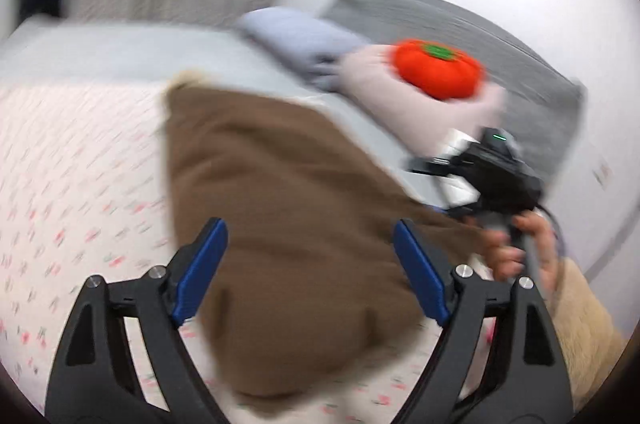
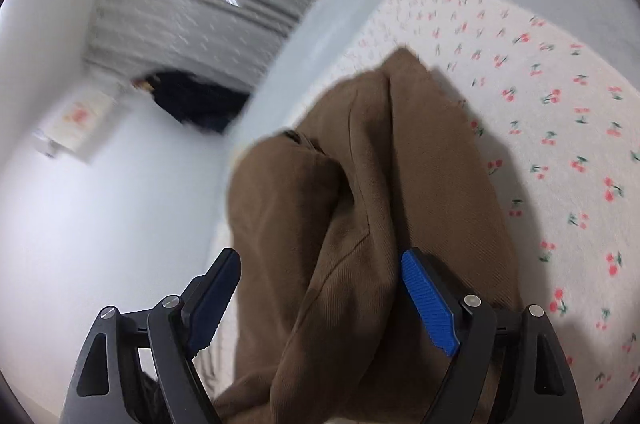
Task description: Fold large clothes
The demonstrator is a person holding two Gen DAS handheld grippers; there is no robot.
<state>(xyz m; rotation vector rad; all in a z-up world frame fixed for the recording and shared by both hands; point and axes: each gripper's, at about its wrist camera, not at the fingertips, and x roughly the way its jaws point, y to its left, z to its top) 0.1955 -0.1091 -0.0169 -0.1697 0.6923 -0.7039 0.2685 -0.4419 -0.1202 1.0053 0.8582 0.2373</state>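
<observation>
Bed: a cherry-print sheet (image 1: 72,184) covers the mattress, soft and flat; a pale grey cover (image 1: 120,52) runs along its far side, toward twelve o'clock in the left wrist view.
Brown garment: large, thick, matte cloth (image 1: 288,192) with a fine rib and stitched seams, lying bunched on the sheet; in the right wrist view it (image 2: 360,184) fills the middle.
Long axis: in the right wrist view it runs from six o'clock up to a narrow end near twelve; in the left view it slants from about eleven to five.
Key relation: the cloth lies directly ahead of and beneath both tools, so either could re-grip; neither looks clearly nearer.
Pillows: grey, lilac and pale pink, piled at about one o'clock in the left view.
Left gripper (image 1: 310,248): blue pads spread wide, pinching nothing, cloth below the gap.
Right gripper (image 2: 320,276): spread wide too; a fold rises between the pads, which do not look pressed on it.
Tomato cushion (image 1: 438,68): round, red, plush, on the pink pillow.
</observation>
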